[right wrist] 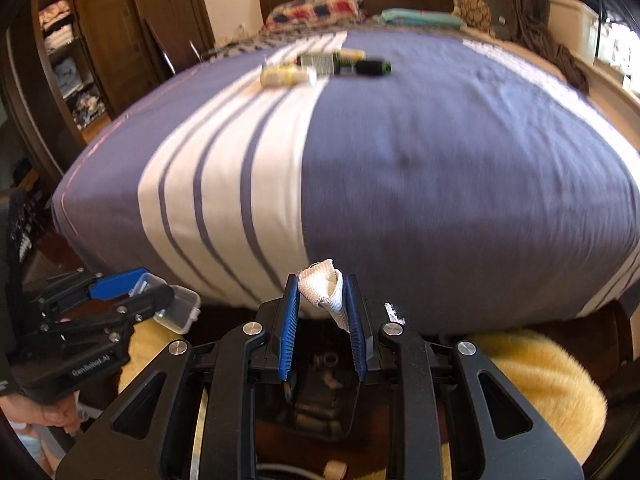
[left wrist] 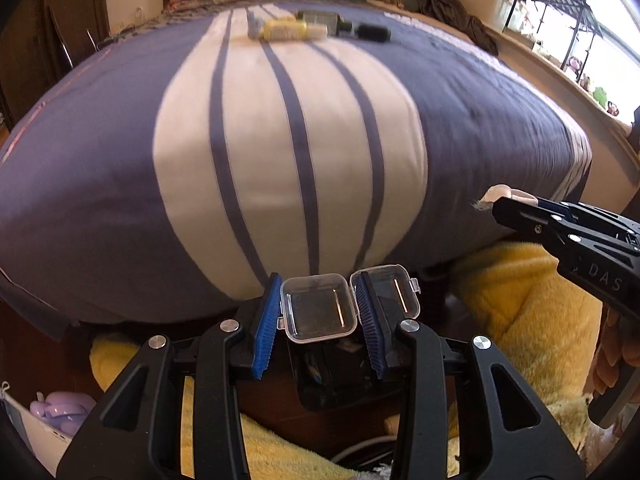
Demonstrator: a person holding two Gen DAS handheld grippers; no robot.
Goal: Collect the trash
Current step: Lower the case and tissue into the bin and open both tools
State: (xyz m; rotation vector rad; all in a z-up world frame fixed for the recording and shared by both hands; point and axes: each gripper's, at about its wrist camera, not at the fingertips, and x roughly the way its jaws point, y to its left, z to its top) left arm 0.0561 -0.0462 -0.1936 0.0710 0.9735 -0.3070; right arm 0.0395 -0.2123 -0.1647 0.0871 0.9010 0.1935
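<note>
- A bed (right wrist: 440, 168) under a blue-and-white striped cover is seen filling both views, with a yellow fluffy blanket (left wrist: 532, 312) bunched on the floor at its near end.
- Far up the bed, a blurred cluster of bottles (right wrist: 324, 66) is seen lying together (a yellowish one, a dark one with a label, and a black one), well apart from both grippers.
- The left gripper (left wrist: 318, 308) is clenched on a small clear plastic case (left wrist: 320, 306), whose hinged lid is flipped open beside the right finger.
- The right gripper (right wrist: 322, 300) is closed on a scrap of white woven fabric (right wrist: 326, 286), pinched between the blue pads with its top poking above them.
- No bin can be made out, so the drop point cannot be told.
- Risks are judged as follows: the slick case could slip or twist out if the grip is eased, its loose lid could snag, and the limp fabric could slide free or drop unnoticed into the blanket.
</note>
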